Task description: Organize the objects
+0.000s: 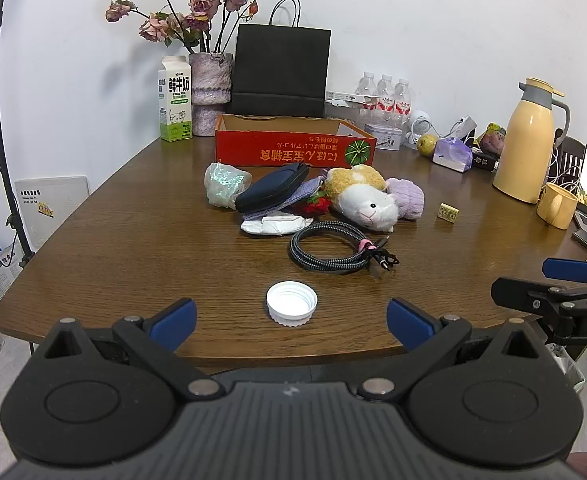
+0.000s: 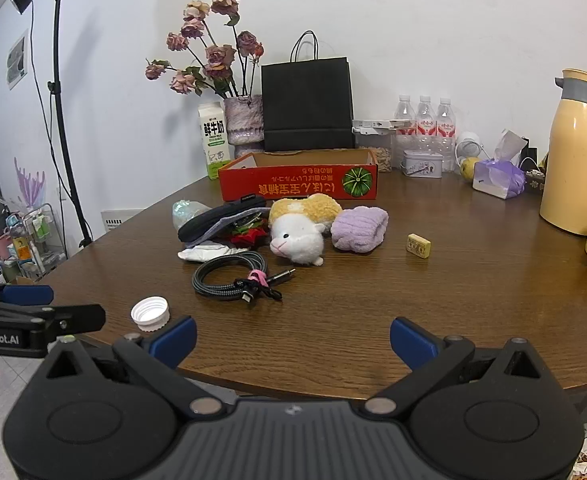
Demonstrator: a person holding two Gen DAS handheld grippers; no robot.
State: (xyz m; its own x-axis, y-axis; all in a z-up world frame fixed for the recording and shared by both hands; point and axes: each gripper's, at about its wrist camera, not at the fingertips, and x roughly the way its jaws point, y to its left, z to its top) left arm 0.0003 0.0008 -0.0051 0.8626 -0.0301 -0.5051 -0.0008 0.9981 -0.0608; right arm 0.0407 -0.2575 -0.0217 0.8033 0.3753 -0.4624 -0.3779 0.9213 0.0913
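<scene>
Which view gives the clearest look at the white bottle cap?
The left wrist view: the white bottle cap lies centred between that open gripper's fingers, open side up. In the right wrist view it sits off to the left, smaller, beside the left gripper.

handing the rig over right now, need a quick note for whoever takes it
Left gripper: open, empty, at the near table edge, facing the white cap.
Right gripper: open, empty, also at the near edge.
Things: the coiled cable, plush hamster, purple cloth, dark pouch and small yellow block all lie on the table in front of the red box.
Done: nothing visibly put away.
Left: everything; the box is probably the destination.
</scene>
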